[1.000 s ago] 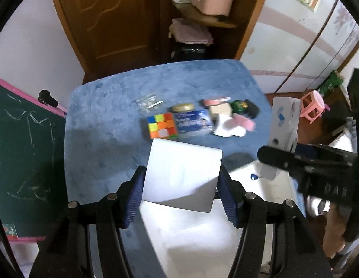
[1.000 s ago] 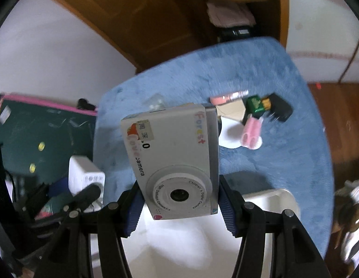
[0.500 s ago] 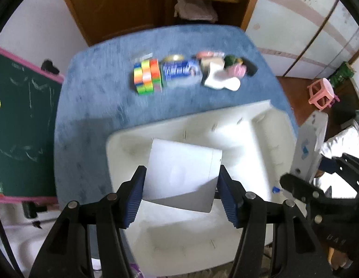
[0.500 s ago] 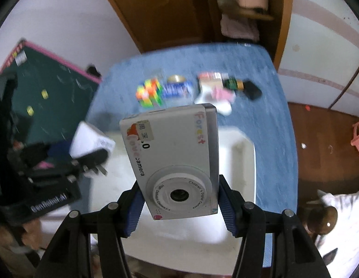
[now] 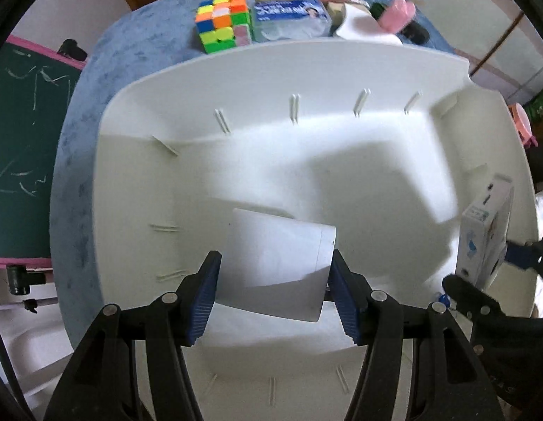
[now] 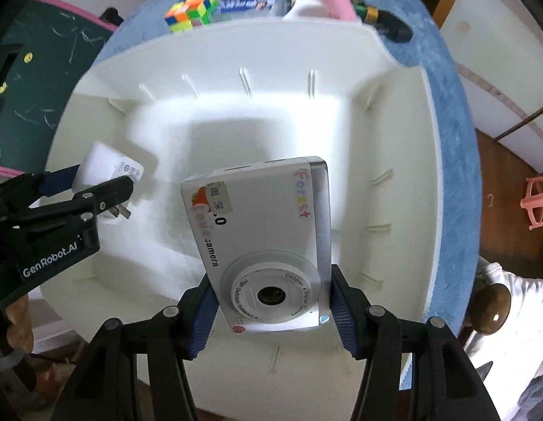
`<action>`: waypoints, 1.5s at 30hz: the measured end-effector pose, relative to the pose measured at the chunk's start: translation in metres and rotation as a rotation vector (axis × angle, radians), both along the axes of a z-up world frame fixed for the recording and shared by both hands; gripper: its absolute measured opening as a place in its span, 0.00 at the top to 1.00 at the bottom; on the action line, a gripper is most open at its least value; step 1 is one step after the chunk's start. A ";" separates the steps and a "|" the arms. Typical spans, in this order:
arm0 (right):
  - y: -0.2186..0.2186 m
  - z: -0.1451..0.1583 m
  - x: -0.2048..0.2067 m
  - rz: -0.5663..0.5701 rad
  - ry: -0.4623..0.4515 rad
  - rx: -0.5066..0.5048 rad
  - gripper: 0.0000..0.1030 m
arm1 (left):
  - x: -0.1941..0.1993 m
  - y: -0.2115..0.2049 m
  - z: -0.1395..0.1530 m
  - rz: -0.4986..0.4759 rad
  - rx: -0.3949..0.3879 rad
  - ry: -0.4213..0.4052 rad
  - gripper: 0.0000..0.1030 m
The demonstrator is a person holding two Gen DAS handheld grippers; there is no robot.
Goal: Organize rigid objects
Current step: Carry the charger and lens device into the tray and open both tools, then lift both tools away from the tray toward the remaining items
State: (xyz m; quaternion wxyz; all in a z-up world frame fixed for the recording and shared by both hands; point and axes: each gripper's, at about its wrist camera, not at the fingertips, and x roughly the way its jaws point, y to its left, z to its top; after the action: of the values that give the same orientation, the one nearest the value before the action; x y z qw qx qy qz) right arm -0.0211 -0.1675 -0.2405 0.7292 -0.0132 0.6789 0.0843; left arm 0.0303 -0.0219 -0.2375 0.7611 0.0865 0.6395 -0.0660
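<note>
My left gripper [image 5: 273,294] is shut on a white plug adapter [image 5: 276,263], held low inside a big white bin [image 5: 306,70] on the blue tabletop. The right wrist view shows that same adapter [image 6: 106,172] with its metal prongs, at the bin's left side. My right gripper [image 6: 269,310] is shut on a white children's camera [image 6: 261,238], lens toward me, hanging over the bin's floor. From the left wrist view the camera [image 5: 483,238] appears edge-on at the bin's right wall.
Behind the bin's far rim lie a colour cube [image 5: 222,21], a blue-labelled pack [image 5: 290,17], a pink item [image 5: 397,14] and a dark object [image 6: 394,28]. A green chalkboard [image 5: 22,140] stands left. A pink stool [image 6: 538,203] is on the floor at right.
Both grippers have sunk from above the table into the white bin, each keeping its object. The bin now fills both views, and the row of objects has slid to the top edge.
</note>
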 end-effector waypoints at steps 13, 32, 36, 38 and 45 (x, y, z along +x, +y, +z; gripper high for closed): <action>0.019 -0.003 -0.005 0.107 -0.101 -0.170 0.33 | 0.000 -0.003 0.006 -0.004 -0.012 0.029 0.25; 0.019 0.060 -0.021 0.145 -0.289 -0.123 0.31 | -0.013 0.003 0.065 0.025 -0.042 -0.080 0.25; 0.015 0.073 -0.020 0.143 -0.321 -0.101 0.31 | -0.014 0.003 0.083 0.040 -0.058 -0.120 0.25; 0.013 0.080 -0.020 0.141 -0.339 -0.088 0.31 | -0.015 0.003 0.093 0.049 -0.064 -0.138 0.25; 0.000 0.103 -0.020 0.132 -0.364 -0.019 0.31 | -0.016 0.005 0.123 0.094 -0.065 -0.208 0.25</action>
State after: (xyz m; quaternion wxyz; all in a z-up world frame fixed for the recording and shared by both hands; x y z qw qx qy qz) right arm -0.0406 -0.1675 -0.1380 0.8328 -0.0795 0.5341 0.1215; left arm 0.0142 -0.0169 -0.1143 0.8280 0.0383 0.5578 -0.0415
